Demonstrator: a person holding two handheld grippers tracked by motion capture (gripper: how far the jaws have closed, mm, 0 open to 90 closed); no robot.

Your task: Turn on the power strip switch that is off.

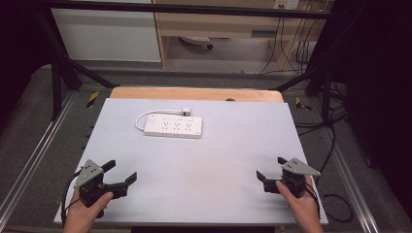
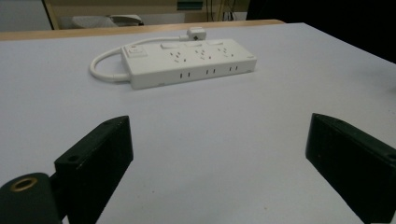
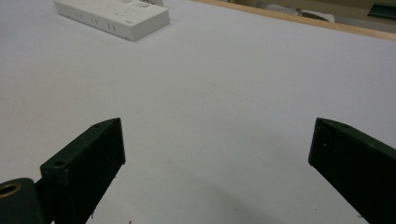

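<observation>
A white power strip [image 1: 173,126] lies flat at the far middle of the white table [image 1: 218,160], with its short white cable [image 1: 140,119] looped at its left end and its plug [image 1: 185,110] behind it. In the left gripper view the power strip [image 2: 187,61] is straight ahead, and in the right gripper view the power strip [image 3: 112,16] sits at the upper left. My left gripper [image 1: 122,171] rests near the front left corner, open and empty. My right gripper [image 1: 270,168] rests near the front right, open and empty. Both are far from the strip.
A wooden board edge [image 1: 194,93] runs along the table's far side. Black frame posts [image 1: 56,77] stand at both sides, and loose cables [image 1: 335,126] trail on the grey floor at the right. A white cabinet [image 1: 107,34] and a wooden shelf [image 1: 218,29] stand beyond.
</observation>
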